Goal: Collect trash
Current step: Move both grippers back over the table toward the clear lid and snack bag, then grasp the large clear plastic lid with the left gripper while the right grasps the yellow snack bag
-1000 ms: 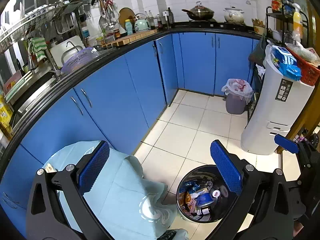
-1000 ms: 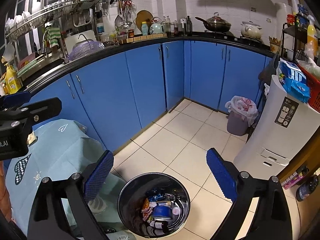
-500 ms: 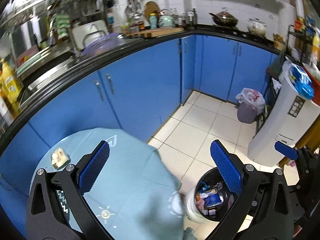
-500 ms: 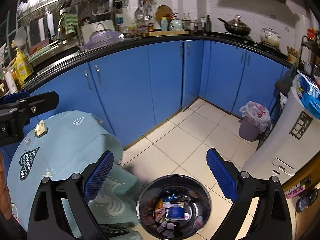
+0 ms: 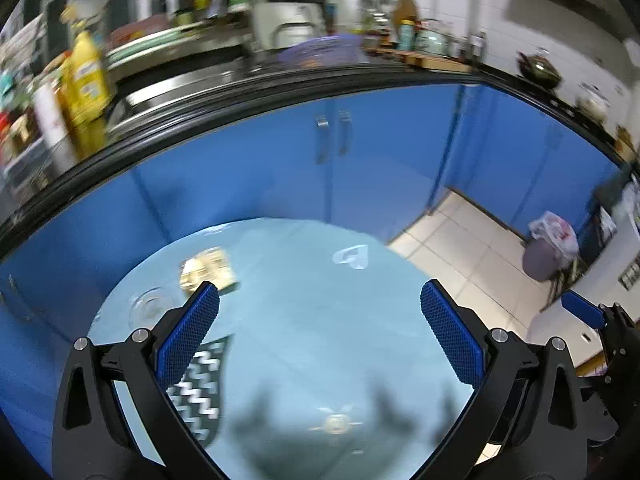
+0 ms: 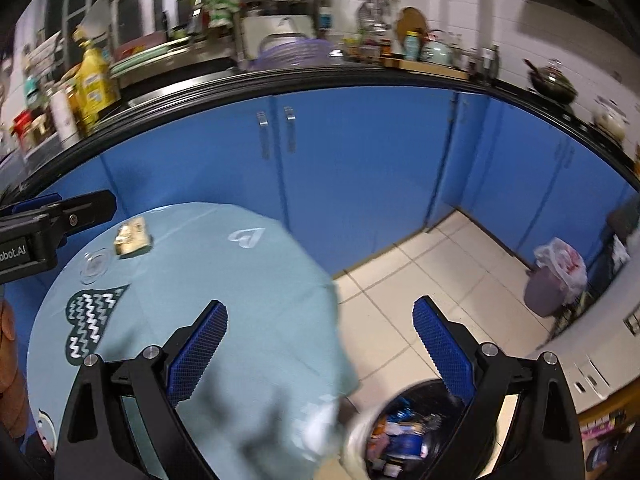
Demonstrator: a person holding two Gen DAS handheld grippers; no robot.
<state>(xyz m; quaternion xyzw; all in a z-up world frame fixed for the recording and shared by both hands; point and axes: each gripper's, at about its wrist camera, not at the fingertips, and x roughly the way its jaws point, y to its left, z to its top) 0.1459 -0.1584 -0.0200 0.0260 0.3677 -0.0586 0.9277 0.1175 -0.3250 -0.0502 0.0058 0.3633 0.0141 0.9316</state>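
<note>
A small tan wrapper (image 5: 208,269) lies on the round table with a light blue cloth (image 5: 304,320), at its far left; it also shows in the right wrist view (image 6: 133,237). My left gripper (image 5: 320,336) is open and empty above the table, the wrapper just beyond its left finger. My right gripper (image 6: 320,346) is open and empty, over the table's right edge. A black trash bin (image 6: 404,436) full of trash stands on the floor below the right gripper's right finger.
Blue cabinets (image 5: 360,152) under a black counter curve behind the table. A grey bin with a white bag (image 5: 550,246) stands on the tiled floor at right. A glass coaster-like mark (image 5: 150,306) sits near the wrapper. The left gripper's body (image 6: 48,228) shows in the right view.
Both grippers swung left from the floor bin toward the table. The table now fills the left view and the wrapper is close to the left finger. Both stayed open.
</note>
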